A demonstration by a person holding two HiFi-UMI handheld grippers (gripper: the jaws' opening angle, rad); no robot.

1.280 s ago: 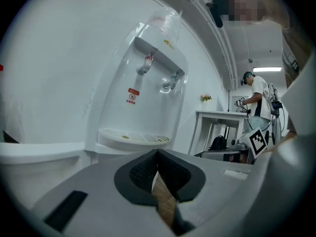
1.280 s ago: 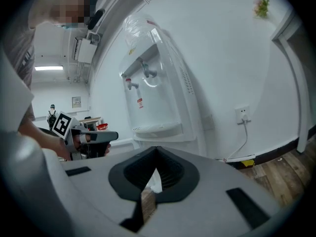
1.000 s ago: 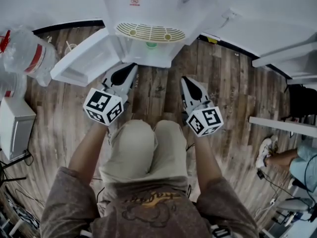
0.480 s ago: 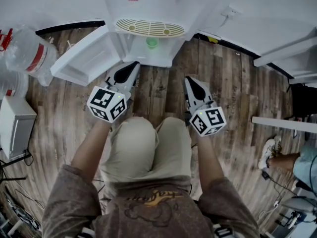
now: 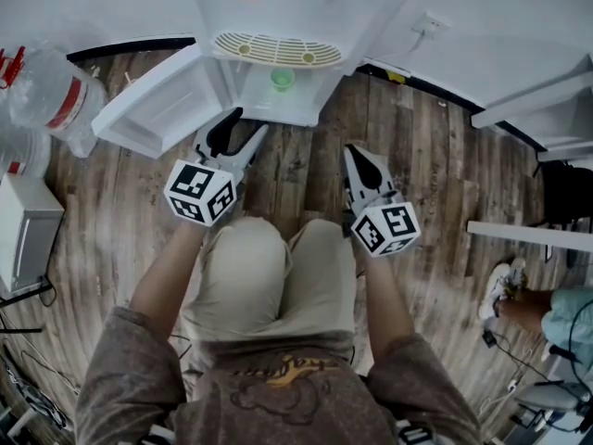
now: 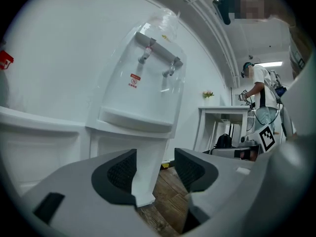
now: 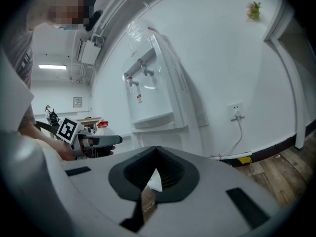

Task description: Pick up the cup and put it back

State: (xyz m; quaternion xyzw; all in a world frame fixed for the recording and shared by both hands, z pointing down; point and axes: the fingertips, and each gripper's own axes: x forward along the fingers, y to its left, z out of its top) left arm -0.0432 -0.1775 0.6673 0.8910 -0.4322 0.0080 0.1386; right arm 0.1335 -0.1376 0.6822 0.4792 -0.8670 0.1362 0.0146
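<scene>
head view, green cup in dispenser cabinet

The small green plastic cup is sitting inside the open lower compartment of the white plastic water dispenser, which is standing on the wood-plank floor. The white cabinet door is standing open leftward, and farther left a clear plastic water jug is lying.

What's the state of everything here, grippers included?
left gripper: open, jaws just been opening, nothing between them.
right gripper: shut, empty.
cabinet door: swung open.
cup: upright inside the cabinet, untouched.
water jug: lying on its side on the floor.
</scene>
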